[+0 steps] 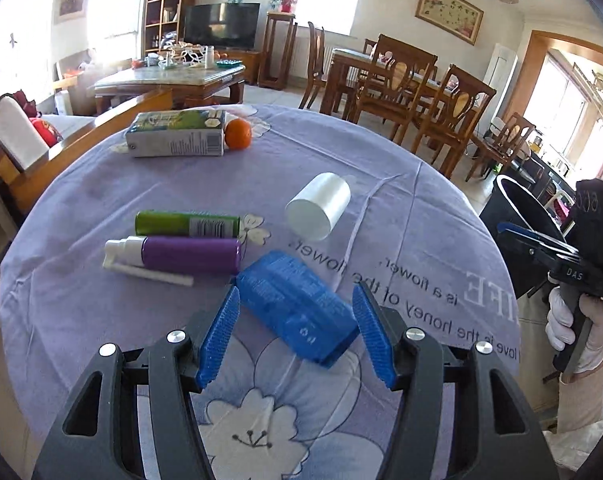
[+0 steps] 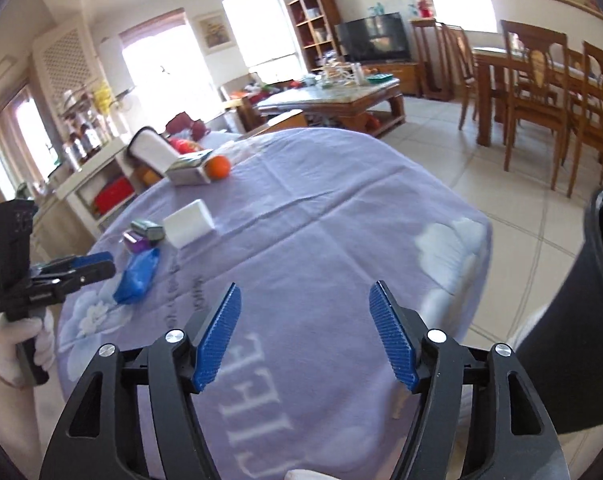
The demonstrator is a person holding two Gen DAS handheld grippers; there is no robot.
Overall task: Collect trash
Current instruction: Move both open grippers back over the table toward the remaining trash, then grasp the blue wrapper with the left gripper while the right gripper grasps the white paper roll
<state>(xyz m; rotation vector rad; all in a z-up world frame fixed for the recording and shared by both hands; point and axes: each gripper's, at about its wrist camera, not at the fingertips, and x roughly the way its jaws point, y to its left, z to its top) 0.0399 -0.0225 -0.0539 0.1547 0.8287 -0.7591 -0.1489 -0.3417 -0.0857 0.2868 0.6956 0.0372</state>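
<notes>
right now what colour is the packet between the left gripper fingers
Blue packet, clearest in the left wrist view.

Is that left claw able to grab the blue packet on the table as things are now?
Probably yes. The left gripper is open with the blue packet lying between its fingers, not yet pinched, and nothing sits in the way. The purple bottle lies just beside it, apart.

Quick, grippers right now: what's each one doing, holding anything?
Left gripper: open, straddling the blue packet on the table, pads not pressing it.
Right gripper: open, empty, over the purple tablecloth.
</notes>
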